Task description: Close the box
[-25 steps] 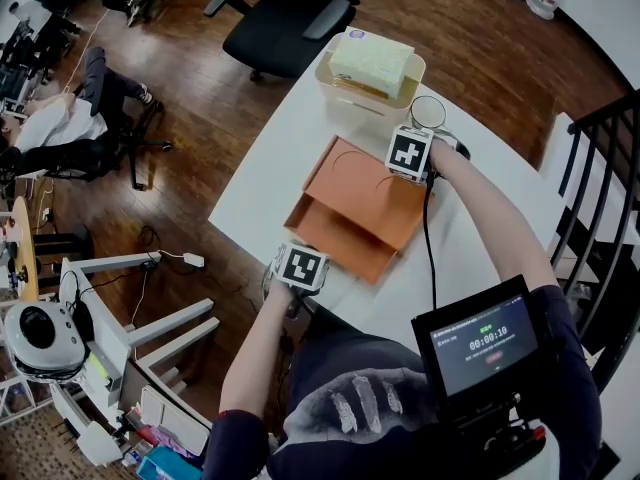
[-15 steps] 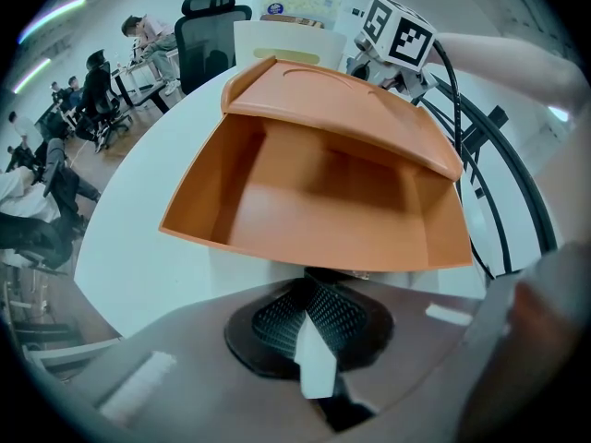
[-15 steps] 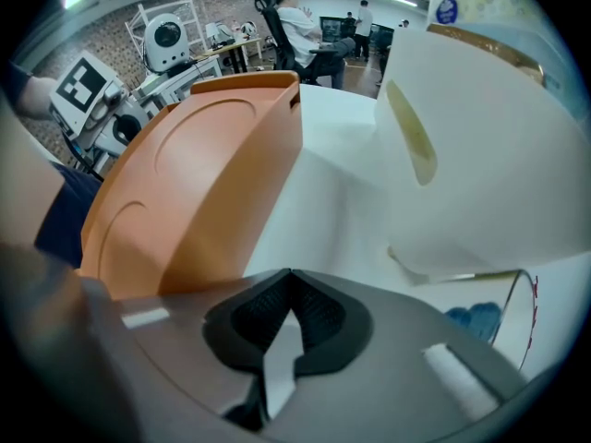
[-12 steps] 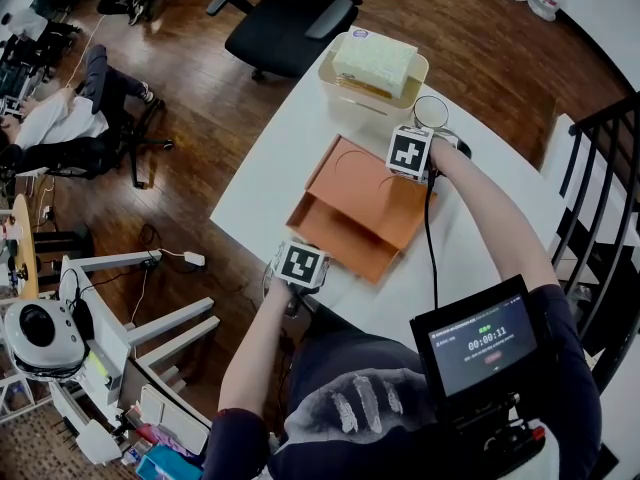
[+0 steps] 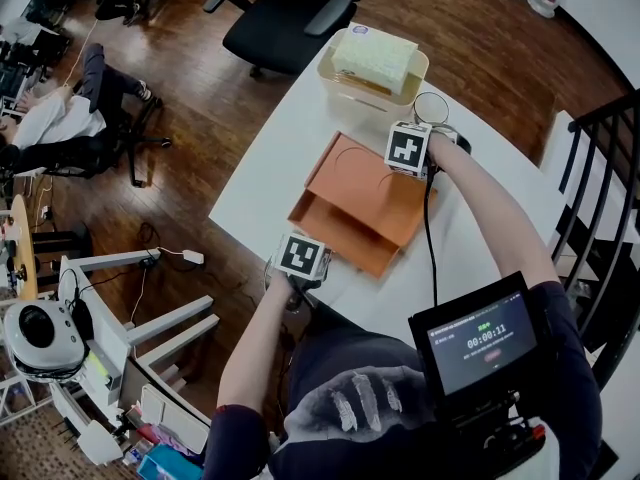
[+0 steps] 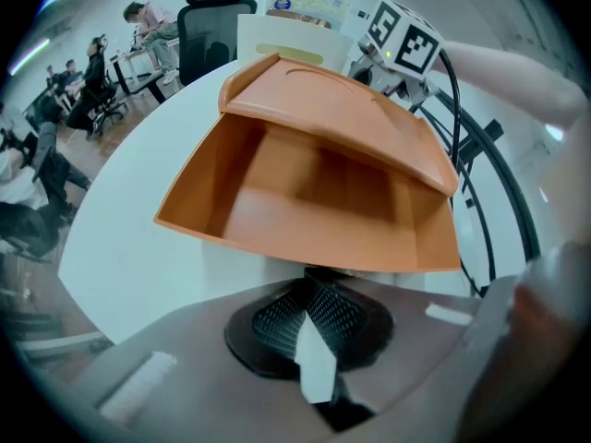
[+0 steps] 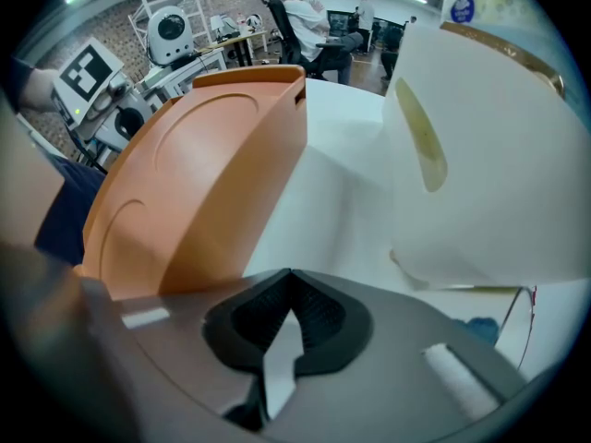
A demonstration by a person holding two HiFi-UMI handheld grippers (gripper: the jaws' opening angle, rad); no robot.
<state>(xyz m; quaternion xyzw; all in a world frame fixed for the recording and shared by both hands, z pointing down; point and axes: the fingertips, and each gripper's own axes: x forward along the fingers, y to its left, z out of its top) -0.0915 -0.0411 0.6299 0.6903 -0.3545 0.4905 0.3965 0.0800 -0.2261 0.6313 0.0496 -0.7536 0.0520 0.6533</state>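
An orange box [image 5: 355,208] lies on the white table [image 5: 260,168], its lid [image 5: 372,186] lowered part way over the tray [image 6: 305,210]. The lid [image 6: 342,109] hangs tilted above the tray's open front. My left gripper [image 5: 297,268] is at the table's near edge, just in front of the tray; its jaws are shut with nothing in them [image 6: 319,289]. My right gripper [image 5: 412,158] sits at the lid's far right corner, jaws shut and empty [image 7: 288,289], with the lid's orange top [image 7: 194,183] to its left.
A cream bin [image 5: 368,83] holding a tissue pack [image 5: 372,60] stands at the table's far end, close on the right gripper's right [image 7: 480,164]. A clear round ring [image 5: 428,111] lies near it. A black office chair [image 5: 285,23] stands beyond the table. A black railing [image 5: 600,168] runs along the right.
The left gripper has moved a little closer to the tray's front edge. The right gripper and the lid have barely shifted.
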